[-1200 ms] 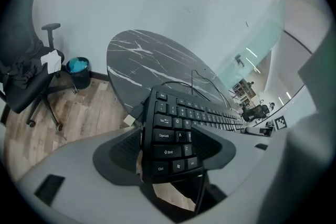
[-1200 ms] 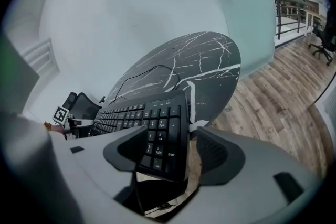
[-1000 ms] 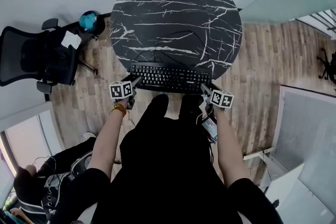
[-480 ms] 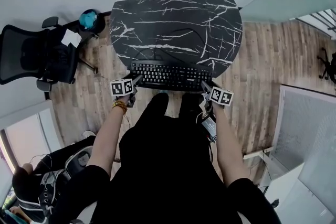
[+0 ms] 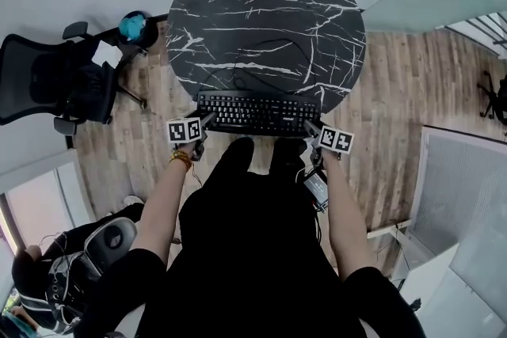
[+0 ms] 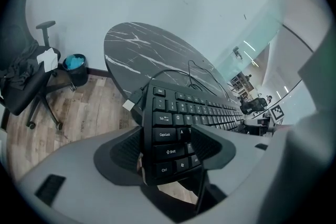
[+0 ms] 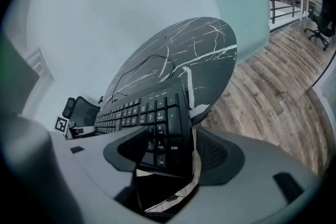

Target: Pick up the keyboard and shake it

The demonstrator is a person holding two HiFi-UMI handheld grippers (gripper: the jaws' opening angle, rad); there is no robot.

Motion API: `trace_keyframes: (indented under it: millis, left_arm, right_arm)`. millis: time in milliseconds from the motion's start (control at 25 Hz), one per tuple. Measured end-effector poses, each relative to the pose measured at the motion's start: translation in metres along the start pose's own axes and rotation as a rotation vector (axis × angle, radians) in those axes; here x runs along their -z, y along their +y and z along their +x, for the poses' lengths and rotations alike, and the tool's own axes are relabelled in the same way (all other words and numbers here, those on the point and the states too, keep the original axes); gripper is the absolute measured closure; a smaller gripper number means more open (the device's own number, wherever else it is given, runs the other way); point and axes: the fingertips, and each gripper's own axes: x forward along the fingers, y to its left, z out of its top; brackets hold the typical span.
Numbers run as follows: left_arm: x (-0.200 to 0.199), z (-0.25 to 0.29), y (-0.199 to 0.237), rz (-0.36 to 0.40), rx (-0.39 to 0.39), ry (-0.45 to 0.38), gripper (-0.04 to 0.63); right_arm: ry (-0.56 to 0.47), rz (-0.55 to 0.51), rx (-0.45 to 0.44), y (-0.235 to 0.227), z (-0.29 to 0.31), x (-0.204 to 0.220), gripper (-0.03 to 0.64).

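Both keyboard (image 5: pixel 257 113) ends clamped, at table (image 5: pixel 265 20) edge

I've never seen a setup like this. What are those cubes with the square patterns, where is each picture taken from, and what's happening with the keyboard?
There is no robot here. A person stands at a round black marble table and holds a grasping tool in each hand; the patterned cubes are part of those tools. The top-down picture comes from a camera on the person's head. The other two come from cameras riding on each tool, looking along its two jaws. The left tool is clamped on the left end of a black keyboard, by the Ctrl and Shift keys. The right tool grips the number-pad end. The keyboard is at the table's near edge, and its cable trails across the tabletop. An office chair stands off to the left.
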Motion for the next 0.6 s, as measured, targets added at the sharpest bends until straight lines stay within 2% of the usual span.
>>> trace_keyframes:
  millis: [200, 440, 600]
  left_arm:
    - [-0.001, 0.001, -0.001, 0.001, 0.014, -0.016, 0.308]
    - [-0.001, -0.001, -0.001, 0.008, 0.017, 0.001, 0.308]
    - [-0.014, -0.012, 0.002, 0.012, 0.005, -0.06, 0.308]
  right_arm:
    - [0.017, 0.057, -0.024, -0.002, 0.004, 0.001, 0.354]
    - [0.005, 0.01, -0.034, 0.001, -0.003, 0.004, 0.354]
    - [-0.063, -0.026, -0.03, 0.016, -0.005, -0.009, 0.354]
